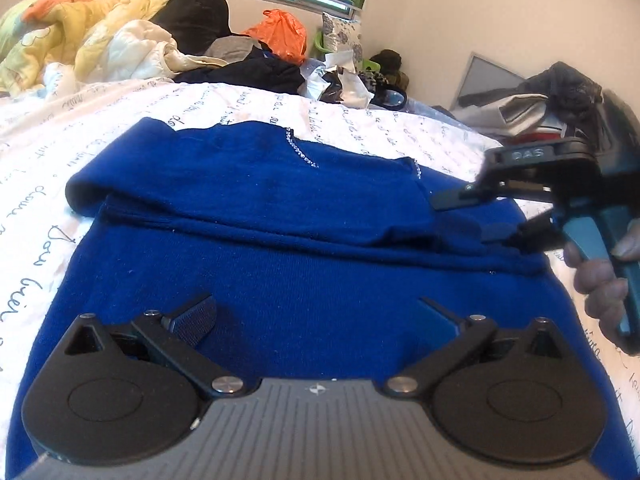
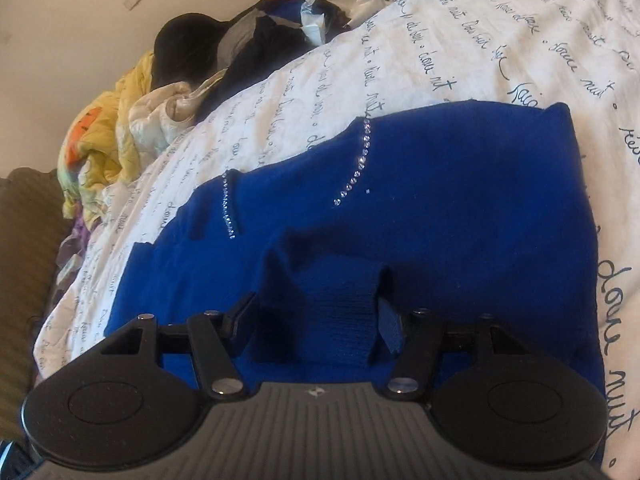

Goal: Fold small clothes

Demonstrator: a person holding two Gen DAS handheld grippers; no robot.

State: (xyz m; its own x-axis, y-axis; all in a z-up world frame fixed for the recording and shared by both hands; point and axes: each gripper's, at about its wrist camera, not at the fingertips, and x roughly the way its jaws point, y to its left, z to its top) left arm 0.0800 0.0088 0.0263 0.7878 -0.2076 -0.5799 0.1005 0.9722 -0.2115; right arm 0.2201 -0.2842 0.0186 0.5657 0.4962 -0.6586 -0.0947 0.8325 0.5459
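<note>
A royal-blue knit sweater (image 1: 280, 240) with rhinestone trim lies on the white bedsheet (image 1: 120, 112), its sleeves folded across the body. My left gripper (image 1: 316, 312) is open and empty, hovering low over the sweater's near part. My right gripper (image 1: 468, 216) shows at the right of the left wrist view, jaws apart around a sleeve edge. In the right wrist view the right gripper (image 2: 320, 308) is open with a ribbed sleeve cuff (image 2: 336, 308) standing between its fingers. The sweater (image 2: 440, 200) fills that view's middle.
A pile of bedding and clothes (image 1: 100, 36) lies along the far edge of the bed, with an orange plastic bag (image 1: 280, 32) and crumpled wrappers (image 1: 344, 80). More clothes (image 1: 552, 100) lie at the right. A brown mattress edge (image 2: 24, 240) shows left.
</note>
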